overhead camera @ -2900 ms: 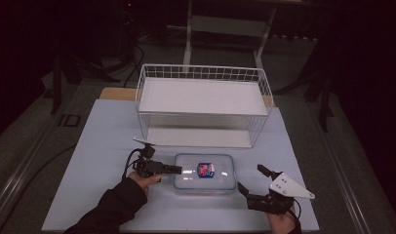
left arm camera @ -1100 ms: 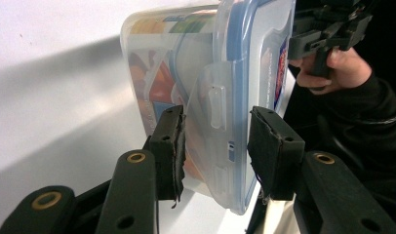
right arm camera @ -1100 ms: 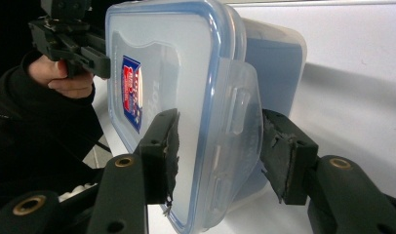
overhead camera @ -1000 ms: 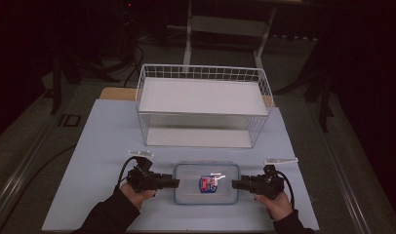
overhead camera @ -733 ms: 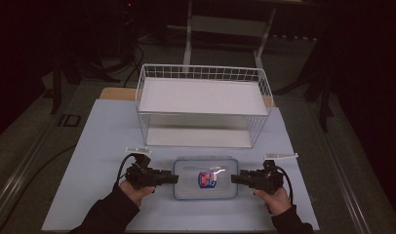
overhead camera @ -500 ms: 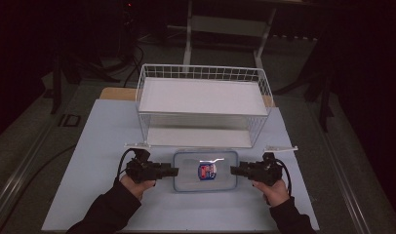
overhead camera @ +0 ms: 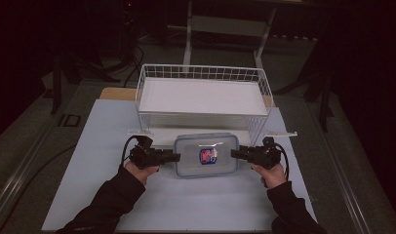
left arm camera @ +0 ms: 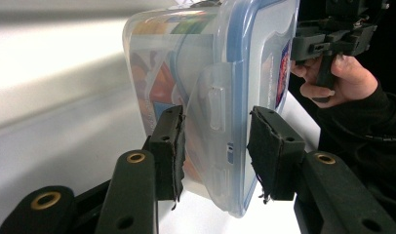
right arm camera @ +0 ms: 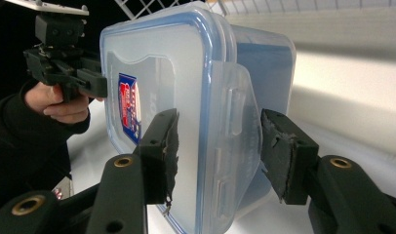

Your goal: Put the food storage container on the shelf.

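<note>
A clear plastic container [overhead camera: 206,155] with a blue-rimmed lid and a red and blue sticker lies flat just in front of the wire basket [overhead camera: 201,68]. My left gripper [overhead camera: 176,156] grips its left end and my right gripper [overhead camera: 233,153] its right end. In the left gripper view the pads [left arm camera: 169,146] close over the container's [left arm camera: 220,97] latch flap, one on the lid, one under the box. The right gripper view shows the same hold [right arm camera: 218,151] on the container's [right arm camera: 186,97] other flap. Whether the box touches the table I cannot tell.
The white wire basket stands at the back middle of the pale table [overhead camera: 186,204], with a white sheet inside. The person's dark sleeves [overhead camera: 108,204] come in from the bottom. Dark floor and a metal stand [overhead camera: 225,24] lie beyond the table.
Both grippers have carried the container away from the person toward the basket. Earlier the right gripper stood apart at the right, then it closed on the container's right end.
</note>
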{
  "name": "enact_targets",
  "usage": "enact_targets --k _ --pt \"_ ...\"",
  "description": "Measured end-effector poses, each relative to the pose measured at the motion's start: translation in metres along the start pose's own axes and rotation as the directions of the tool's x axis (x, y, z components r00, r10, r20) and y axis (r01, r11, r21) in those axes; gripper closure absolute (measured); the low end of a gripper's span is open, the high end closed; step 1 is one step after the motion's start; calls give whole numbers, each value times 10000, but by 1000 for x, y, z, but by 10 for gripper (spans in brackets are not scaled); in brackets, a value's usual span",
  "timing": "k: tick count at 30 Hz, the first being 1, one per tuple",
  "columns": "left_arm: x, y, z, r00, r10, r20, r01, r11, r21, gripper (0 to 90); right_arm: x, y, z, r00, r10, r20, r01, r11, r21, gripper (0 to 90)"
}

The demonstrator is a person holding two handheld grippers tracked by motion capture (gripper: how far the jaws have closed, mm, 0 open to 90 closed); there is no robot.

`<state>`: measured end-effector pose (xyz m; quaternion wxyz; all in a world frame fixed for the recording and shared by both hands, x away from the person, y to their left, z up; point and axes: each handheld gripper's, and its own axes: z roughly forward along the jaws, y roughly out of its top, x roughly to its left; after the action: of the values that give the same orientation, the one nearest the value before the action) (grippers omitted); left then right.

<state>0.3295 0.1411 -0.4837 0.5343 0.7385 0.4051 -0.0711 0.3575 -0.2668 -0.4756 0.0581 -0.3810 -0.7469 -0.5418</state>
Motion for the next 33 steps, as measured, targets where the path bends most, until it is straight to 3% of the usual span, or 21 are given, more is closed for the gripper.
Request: enact_targets --k 11,16,20,25,26,27,28,33 --pt "16 16 8 9994 221 -285 -231 9991 -363 573 -15 18 10 9998 -148 105 155 9979 -630 501" --pt "24 17 18 9984 332 -458 -350 9987 -373 566 -24 16 13 9997 -68 239 87 9965 -835 501" --pt "32 18 29 9983 149 -559 -173 9990 -415 560 -35 14 17 9988 255 425 -213 9951 -970 498" --pt "33 23 35 9969 229 -751 -267 9984 -506 552 -40 13 18 9977 381 565 -313 9926 -1170 495" --pt "35 25 36 9938 642 -908 -692 9962 -526 547 -40 14 19 9975 249 664 -167 9924 -1220 495" --pt "35 25 36 9938 642 -908 -692 9962 -526 545 -40 14 19 9975 249 664 -167 9924 -1220 495" --pt "36 26 39 9942 355 -1013 -418 9972 -613 543 -41 14 21 9969 247 748 -153 9922 -1237 495" --pt "44 22 45 9943 499 -940 -557 9966 -604 541 -46 12 25 9939 468 1001 -323 9893 -1423 486"
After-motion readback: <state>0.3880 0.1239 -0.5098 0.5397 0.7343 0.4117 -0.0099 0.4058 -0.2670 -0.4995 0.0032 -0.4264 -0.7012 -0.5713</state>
